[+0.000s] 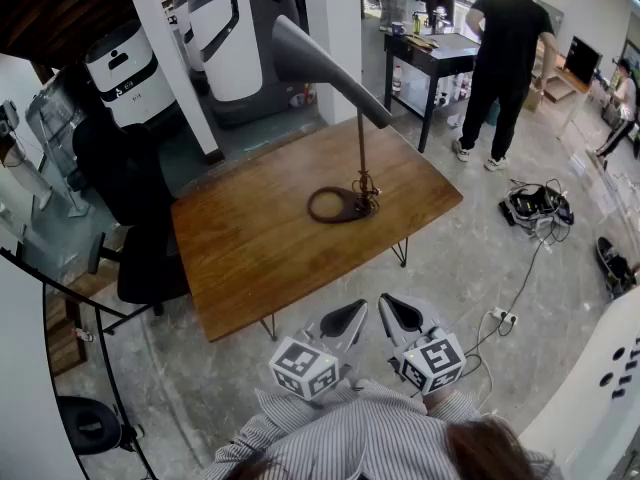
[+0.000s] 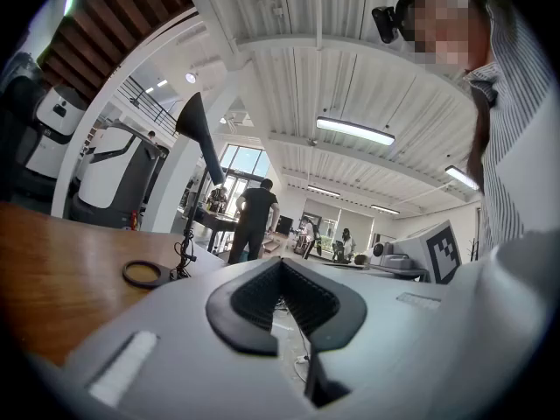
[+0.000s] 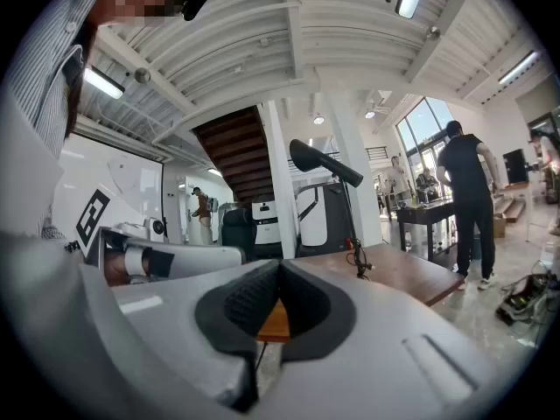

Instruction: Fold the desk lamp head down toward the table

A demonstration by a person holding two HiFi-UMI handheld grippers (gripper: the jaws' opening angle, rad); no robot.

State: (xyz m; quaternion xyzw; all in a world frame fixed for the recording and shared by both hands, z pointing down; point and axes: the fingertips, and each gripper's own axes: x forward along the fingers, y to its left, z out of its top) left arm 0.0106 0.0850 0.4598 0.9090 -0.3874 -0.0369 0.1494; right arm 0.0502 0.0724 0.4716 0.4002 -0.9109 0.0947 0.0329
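Observation:
The desk lamp stands on the wooden table [image 1: 250, 248], toward its far side. Its dark ring base [image 1: 335, 205] lies flat, a thin stem rises from it, and the long cone head [image 1: 320, 63] tilts up and to the left. My left gripper [image 1: 350, 315] and right gripper [image 1: 393, 308] hover side by side off the table's near edge, close to my striped shirt, well short of the lamp. Both are shut with nothing in them. The left gripper view [image 2: 280, 262] shows the lamp head [image 2: 197, 125] and base [image 2: 143, 274] far off; the right gripper view [image 3: 280, 266] shows the lamp head [image 3: 324, 162] raised.
A black office chair [image 1: 130, 198] stands at the table's left end. White machines [image 1: 135, 73] and a white column [image 1: 335, 28] stand behind it. A person [image 1: 505, 58] stands at a black table [image 1: 435, 53] at the back right. Cables [image 1: 535, 205] lie on the floor.

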